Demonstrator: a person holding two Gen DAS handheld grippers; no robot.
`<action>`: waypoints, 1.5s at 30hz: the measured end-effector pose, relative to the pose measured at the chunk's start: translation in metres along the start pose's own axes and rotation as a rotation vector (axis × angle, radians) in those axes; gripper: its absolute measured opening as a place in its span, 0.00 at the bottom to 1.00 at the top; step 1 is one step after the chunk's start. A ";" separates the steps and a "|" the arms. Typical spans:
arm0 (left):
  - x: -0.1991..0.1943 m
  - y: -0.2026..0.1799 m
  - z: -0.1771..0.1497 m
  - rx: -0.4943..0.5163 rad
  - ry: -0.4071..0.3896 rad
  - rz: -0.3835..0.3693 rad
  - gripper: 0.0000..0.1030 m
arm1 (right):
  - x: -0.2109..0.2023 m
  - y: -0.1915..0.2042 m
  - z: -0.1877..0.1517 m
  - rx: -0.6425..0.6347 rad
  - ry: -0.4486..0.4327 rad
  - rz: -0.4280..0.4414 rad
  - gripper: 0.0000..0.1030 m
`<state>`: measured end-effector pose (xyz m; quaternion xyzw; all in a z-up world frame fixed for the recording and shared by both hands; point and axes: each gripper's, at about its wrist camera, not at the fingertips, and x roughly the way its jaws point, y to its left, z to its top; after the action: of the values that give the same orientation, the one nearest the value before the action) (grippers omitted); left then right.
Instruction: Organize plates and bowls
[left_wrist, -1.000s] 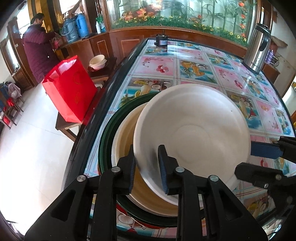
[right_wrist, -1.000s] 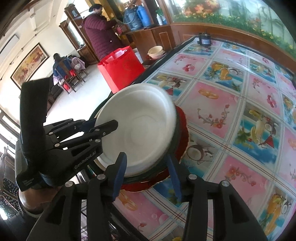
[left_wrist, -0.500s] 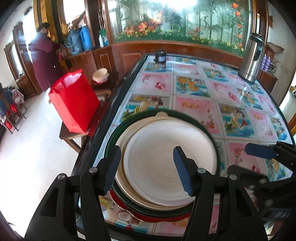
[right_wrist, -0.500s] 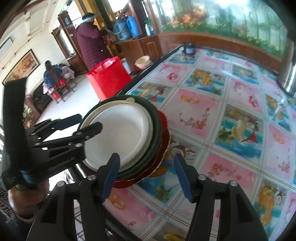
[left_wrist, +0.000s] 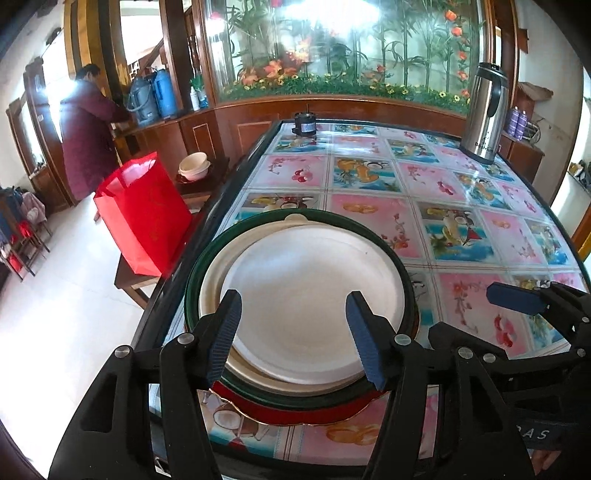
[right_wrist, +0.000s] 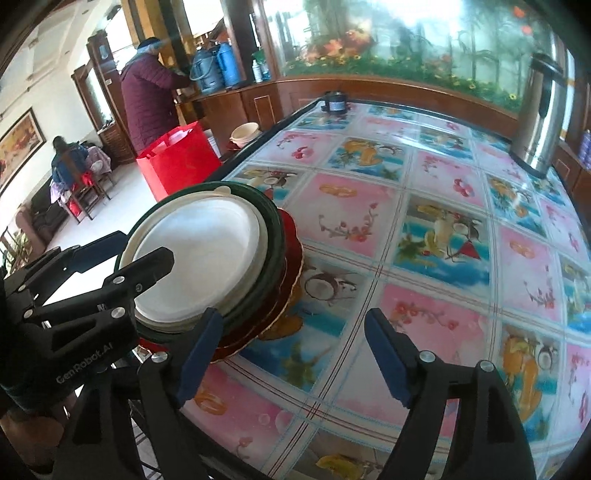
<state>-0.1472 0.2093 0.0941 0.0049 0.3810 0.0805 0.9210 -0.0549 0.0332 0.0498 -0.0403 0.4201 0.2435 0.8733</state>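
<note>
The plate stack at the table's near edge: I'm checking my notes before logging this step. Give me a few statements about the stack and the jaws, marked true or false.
1. The white plate lies on top of the stack. True.
2. The left gripper has its jaws clamped on the white plate. False: its jaws stand apart and press on nothing.
3. A dark green plate sits above the red plate at the bottom. True.
4. The right gripper holds a bowl. False: its jaws are opening, with nothing between them.
5. The steel thermos stands beside the stack. False: it stands at the table's far corner.
</note>
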 end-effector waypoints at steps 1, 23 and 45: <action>0.000 0.000 -0.002 0.001 -0.002 -0.002 0.58 | 0.001 0.000 -0.001 0.002 0.000 -0.008 0.77; 0.006 -0.002 -0.021 0.115 -0.047 -0.038 0.58 | 0.009 0.010 -0.014 0.014 0.027 -0.098 0.77; 0.013 0.000 -0.023 0.135 -0.031 -0.047 0.58 | 0.014 0.013 -0.014 0.011 0.039 -0.094 0.78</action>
<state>-0.1543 0.2103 0.0690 0.0593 0.3711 0.0328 0.9261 -0.0635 0.0458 0.0315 -0.0599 0.4358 0.1990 0.8757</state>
